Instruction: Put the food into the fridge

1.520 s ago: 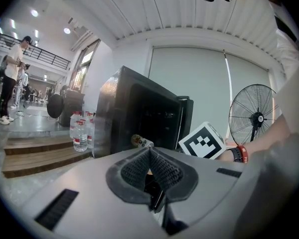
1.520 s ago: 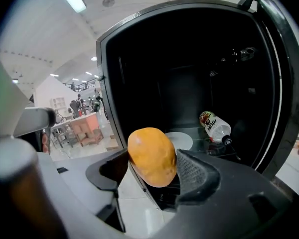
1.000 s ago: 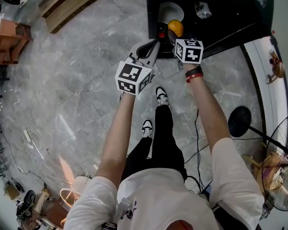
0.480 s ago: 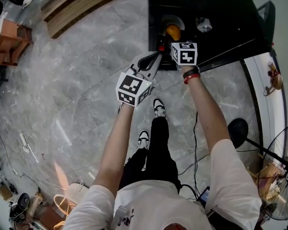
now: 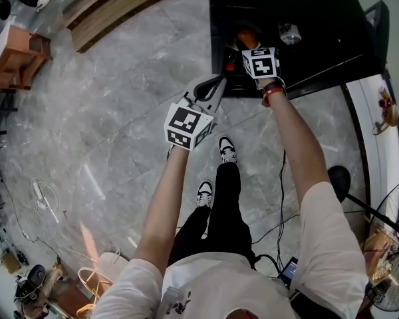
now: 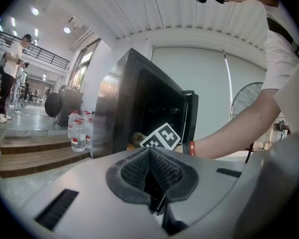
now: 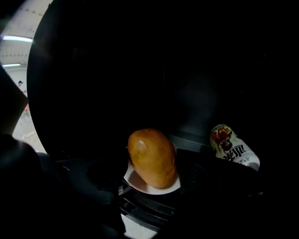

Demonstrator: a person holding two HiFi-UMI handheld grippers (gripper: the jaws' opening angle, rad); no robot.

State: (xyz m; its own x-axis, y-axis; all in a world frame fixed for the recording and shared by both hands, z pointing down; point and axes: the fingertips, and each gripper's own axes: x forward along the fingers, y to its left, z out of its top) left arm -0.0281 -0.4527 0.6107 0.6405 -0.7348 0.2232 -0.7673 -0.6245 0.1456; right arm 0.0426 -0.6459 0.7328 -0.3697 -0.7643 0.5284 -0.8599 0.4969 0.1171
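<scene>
Mango (image 7: pixel 150 156) deeper in fridge (image 5: pixel 319 18), in right gripper (image 7: pixel 151 173)

Barely any readable print here

Big dark Chinese characters down the side of the white drink can with a reddish picture (image 7: pixel 233 149), too dim to read for sure. Just black-and-white square code patterns on the left marker cube (image 5: pixel 186 126) and right marker cube (image 5: pixel 261 63), no letters or digits. Red labels on the clear plastic water bottles (image 6: pixel 77 131), way too small to make out.
</scene>
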